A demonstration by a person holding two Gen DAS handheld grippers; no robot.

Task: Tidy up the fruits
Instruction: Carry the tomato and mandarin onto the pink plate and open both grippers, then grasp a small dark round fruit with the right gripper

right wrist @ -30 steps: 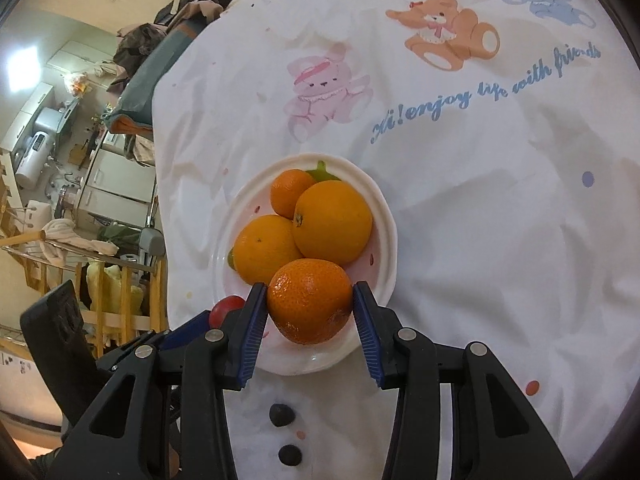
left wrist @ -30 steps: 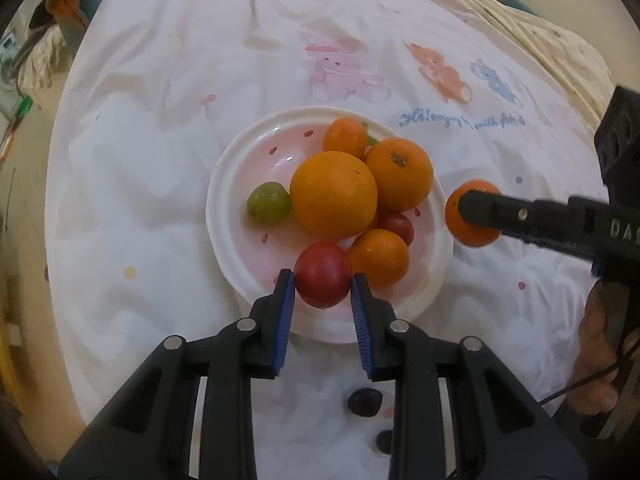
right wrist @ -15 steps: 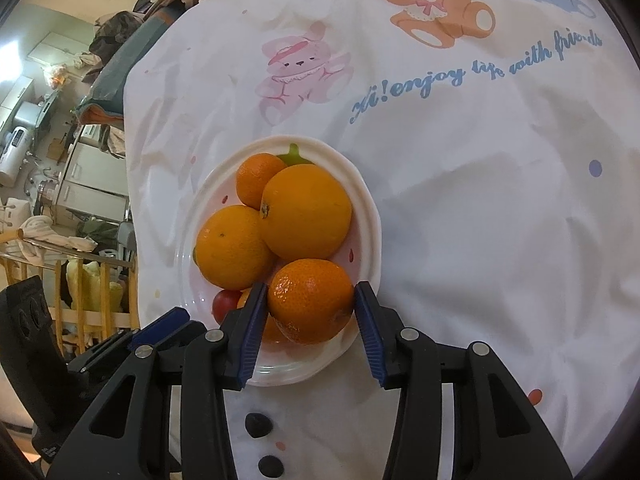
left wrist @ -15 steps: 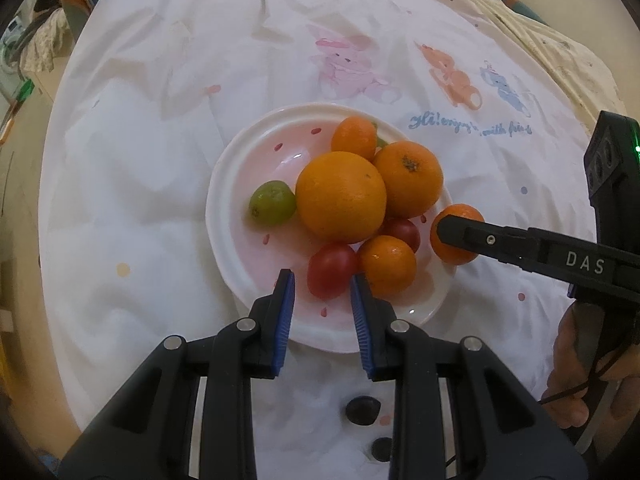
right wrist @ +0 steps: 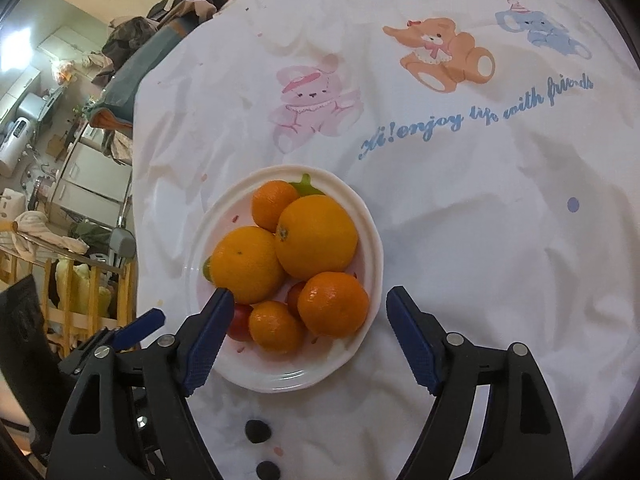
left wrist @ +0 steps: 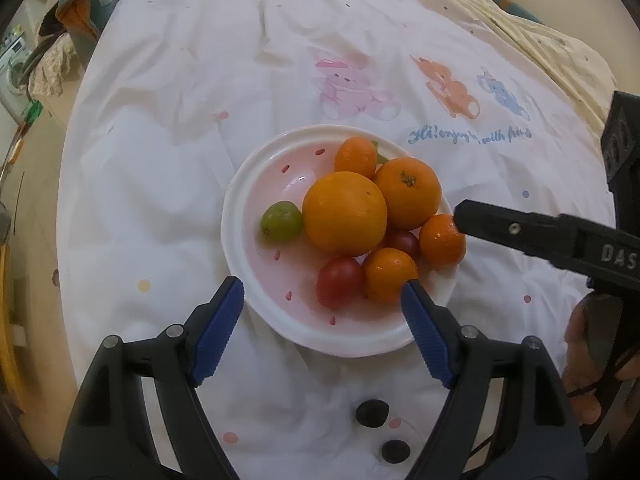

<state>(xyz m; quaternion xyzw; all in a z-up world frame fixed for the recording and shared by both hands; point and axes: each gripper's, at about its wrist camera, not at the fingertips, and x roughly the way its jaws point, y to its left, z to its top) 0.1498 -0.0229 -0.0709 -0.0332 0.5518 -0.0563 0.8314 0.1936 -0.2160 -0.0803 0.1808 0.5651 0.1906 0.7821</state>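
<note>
Here, a white printed cloth (right wrist: 460, 240) is covering the whole work surface, its cartoon bears and blue lettering lying beyond a white plate (left wrist: 240, 248) that is sitting near the middle. The plate is carrying all the fruit in view: a big orange (left wrist: 345, 213) is resting against a second orange (left wrist: 408, 193), with a small mandarin (left wrist: 355, 157) behind them and a green fruit (left wrist: 281, 221) lying alone on the bare side of the plate. Nearer the cameras, a mandarin (right wrist: 333, 305) is sitting on the plate's edge, with another small one (left wrist: 389, 274) beside it and a red cherry tomato (left wrist: 340, 286) touching that.

The left gripper (left wrist: 322, 312) is opening, its jaws spreading wide with the tomato lying free on the plate ahead of them and no pad pressing on it. The right gripper (right wrist: 308, 316) is opening too, and its mandarin is sitting loose between the blue pads, touched by neither.

By my reading, this is the release step: both pieces are being let go onto the plate. Next, each hand is probably needing to lift clear without nudging the pile, since the round fruit could roll off the edge. Two small dark things (right wrist: 258, 431) are lying on the cloth near the cameras; whether they are fruit I cannot tell.
</note>
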